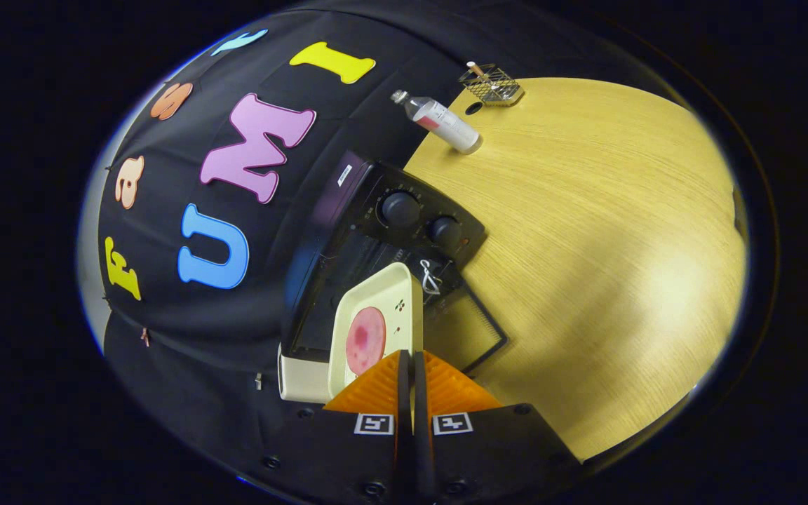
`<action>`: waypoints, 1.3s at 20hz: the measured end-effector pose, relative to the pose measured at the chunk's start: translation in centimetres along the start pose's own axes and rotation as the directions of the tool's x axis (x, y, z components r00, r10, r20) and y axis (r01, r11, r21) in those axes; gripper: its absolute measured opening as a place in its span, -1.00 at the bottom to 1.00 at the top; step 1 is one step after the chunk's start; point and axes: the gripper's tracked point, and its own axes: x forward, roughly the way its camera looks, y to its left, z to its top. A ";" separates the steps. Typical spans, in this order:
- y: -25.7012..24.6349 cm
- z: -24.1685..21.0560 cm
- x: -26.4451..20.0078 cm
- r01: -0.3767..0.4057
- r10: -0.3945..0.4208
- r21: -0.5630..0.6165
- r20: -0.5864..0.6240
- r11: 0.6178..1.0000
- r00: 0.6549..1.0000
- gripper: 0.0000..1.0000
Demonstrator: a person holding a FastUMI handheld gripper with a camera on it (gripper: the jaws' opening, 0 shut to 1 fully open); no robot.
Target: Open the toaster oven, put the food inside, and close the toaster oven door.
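One wide wooden table [607, 266] carries everything here. On it, against the booth's black wall, stands the toaster oven [376, 238], its door [463, 330] swung down flat onto the tabletop and its two round knobs [401, 208] facing out. Next in size is a cream tray [386, 301], held tilted on edge just ahead of the fingers, its far end at the oven's open mouth. On the tray sits the food [366, 339], a round pinkish-red slice. Beyond the oven a clear bottle [439, 120] with a label stands near the table's far edge, and further off is a small wire basket [492, 84] with something stick-like in it. The gripper [412, 368] has its fingers pressed close together, pinching the tray's near rim.
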 end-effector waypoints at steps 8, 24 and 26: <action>1.9 0.8 8.1 -0.018 0.013 0.087 0.068 0.996 0.998 -0.87; 2.0 2.1 13.3 0.107 -0.119 0.059 0.262 0.992 0.958 -0.88; 2.1 2.5 13.2 0.104 -0.125 0.091 0.281 0.990 0.951 -0.86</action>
